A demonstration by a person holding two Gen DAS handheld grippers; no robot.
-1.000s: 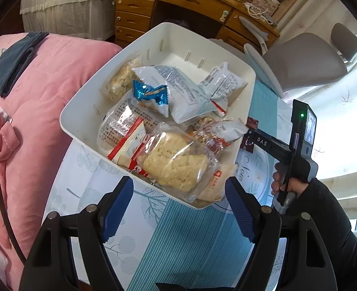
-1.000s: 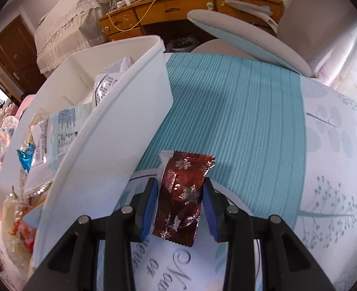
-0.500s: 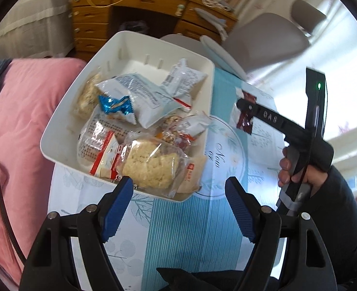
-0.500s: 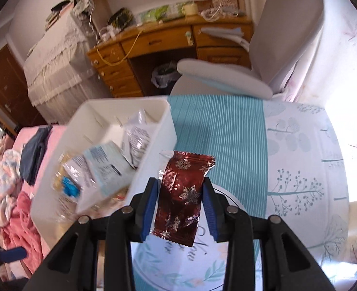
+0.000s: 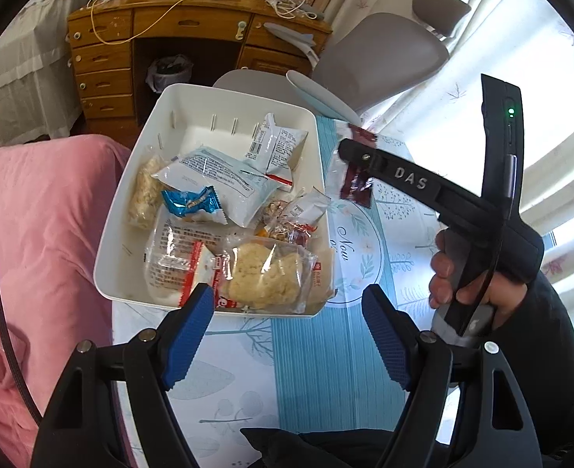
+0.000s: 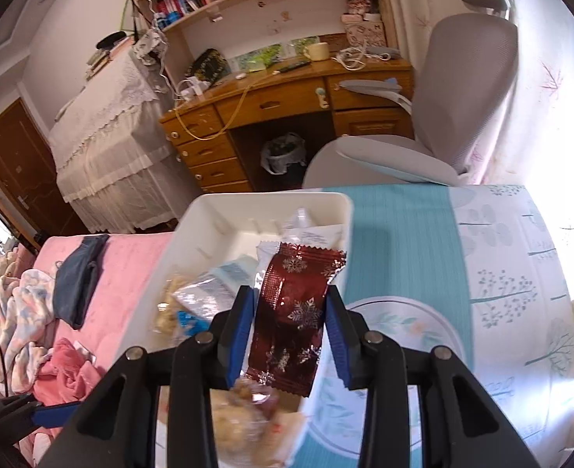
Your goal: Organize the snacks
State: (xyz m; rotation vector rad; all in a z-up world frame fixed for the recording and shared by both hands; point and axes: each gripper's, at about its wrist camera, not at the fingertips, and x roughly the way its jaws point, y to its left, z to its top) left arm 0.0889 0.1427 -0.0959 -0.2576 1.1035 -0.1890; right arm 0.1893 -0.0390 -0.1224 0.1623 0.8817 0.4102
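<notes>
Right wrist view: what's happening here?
A person is sorting snacks with two handheld grippers. The right gripper is clamped on a dark red snowflake-print snack packet, held in the air by the near right edge of the white bin, which already holds several wrapped snacks. The packet is not yet in the bin. The left gripper hangs open and empty in front of the bin, above the blue-and-white tablecloth.

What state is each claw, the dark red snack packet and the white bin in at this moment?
Right claw: shut on the dark red snack packet, lifted off the table beside the bin.
Left claw: open, empty, above the bin's near edge.
Dark red snack packet: sealed, gripped by its sides, upright.
White bin: open-topped, on the table, near end piled with sealed snack packs, far end mostly bare.
</notes>
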